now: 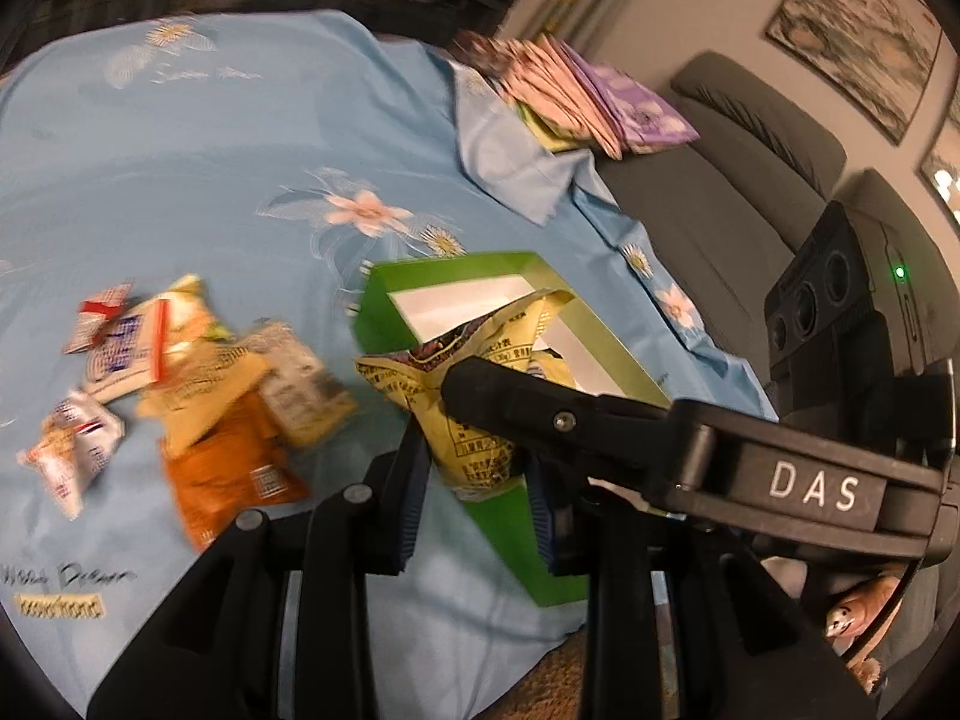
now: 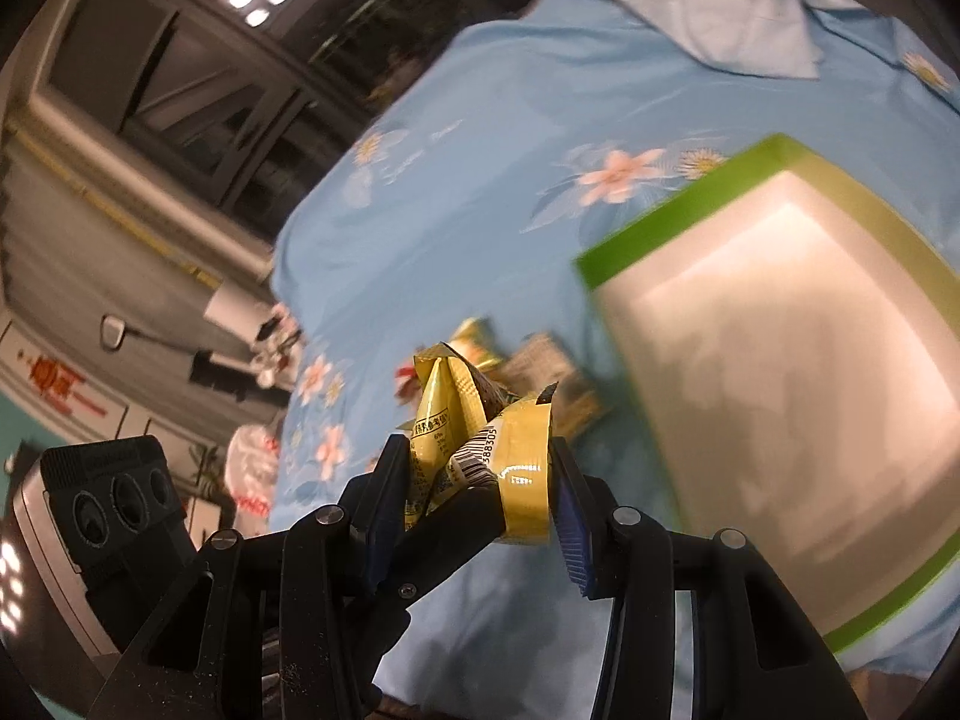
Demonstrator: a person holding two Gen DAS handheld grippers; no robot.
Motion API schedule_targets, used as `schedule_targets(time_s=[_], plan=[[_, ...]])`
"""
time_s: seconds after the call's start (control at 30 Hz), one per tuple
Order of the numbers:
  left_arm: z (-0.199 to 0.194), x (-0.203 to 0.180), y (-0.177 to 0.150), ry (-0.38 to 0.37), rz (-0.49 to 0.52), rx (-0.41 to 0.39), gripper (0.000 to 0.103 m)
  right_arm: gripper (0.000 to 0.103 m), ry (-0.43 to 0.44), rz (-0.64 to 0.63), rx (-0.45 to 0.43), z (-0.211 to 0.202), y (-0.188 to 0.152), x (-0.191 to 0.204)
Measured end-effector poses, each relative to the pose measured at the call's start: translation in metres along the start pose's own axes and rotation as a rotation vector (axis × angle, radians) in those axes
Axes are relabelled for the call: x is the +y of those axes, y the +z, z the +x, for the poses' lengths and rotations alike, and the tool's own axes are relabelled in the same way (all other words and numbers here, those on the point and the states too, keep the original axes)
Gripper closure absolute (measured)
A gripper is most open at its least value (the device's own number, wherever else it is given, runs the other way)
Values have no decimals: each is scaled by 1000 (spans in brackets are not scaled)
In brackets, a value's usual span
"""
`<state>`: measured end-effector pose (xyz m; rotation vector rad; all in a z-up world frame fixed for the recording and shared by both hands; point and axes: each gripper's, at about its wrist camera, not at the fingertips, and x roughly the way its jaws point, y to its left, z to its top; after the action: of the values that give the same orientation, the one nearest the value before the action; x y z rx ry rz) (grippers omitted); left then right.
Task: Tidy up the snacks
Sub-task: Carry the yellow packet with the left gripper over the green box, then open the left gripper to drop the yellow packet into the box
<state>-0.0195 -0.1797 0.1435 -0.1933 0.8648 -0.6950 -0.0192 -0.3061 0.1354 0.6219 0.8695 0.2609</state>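
Observation:
A yellow snack packet (image 1: 474, 414) sits between the fingers of my left gripper (image 1: 480, 498), just in front of a green box (image 1: 384, 306) with a white inside. In the left wrist view the black right gripper reaches in from the right and touches the same packet. In the right wrist view my right gripper (image 2: 474, 516) has the yellow packet (image 2: 516, 480) between its pads, with the left gripper's finger crossing under it. The green box (image 2: 648, 234) lies to the right. Loose snack packets (image 1: 198, 396) lie in a heap left of the box.
A light blue flowered cloth (image 1: 210, 180) covers the table. A stack of pink and purple packets (image 1: 594, 102) sits at the far edge. A grey sofa (image 1: 738, 180) stands beyond the table on the right. A dark window and wall are at the left of the right wrist view.

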Motion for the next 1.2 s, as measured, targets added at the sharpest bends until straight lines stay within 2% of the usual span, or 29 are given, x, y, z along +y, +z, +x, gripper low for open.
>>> schedule_targets(time_s=[0.27, 0.53, 0.93, 1.2], plan=[[55, -20, 12, -57, 53, 88, 73, 56, -52, 92, -29, -2, 17, -50], [93, -28, 24, -95, 87, 138, 73, 56, -84, 148, -54, -4, 31, -81], [128, -28, 22, -79, 102, 238, 73, 56, -84, 233, -19, 9, 33, -119], [134, -33, 22, -51, 125, 256, 73, 56, -80, 263, -20, 9, 33, -128]])
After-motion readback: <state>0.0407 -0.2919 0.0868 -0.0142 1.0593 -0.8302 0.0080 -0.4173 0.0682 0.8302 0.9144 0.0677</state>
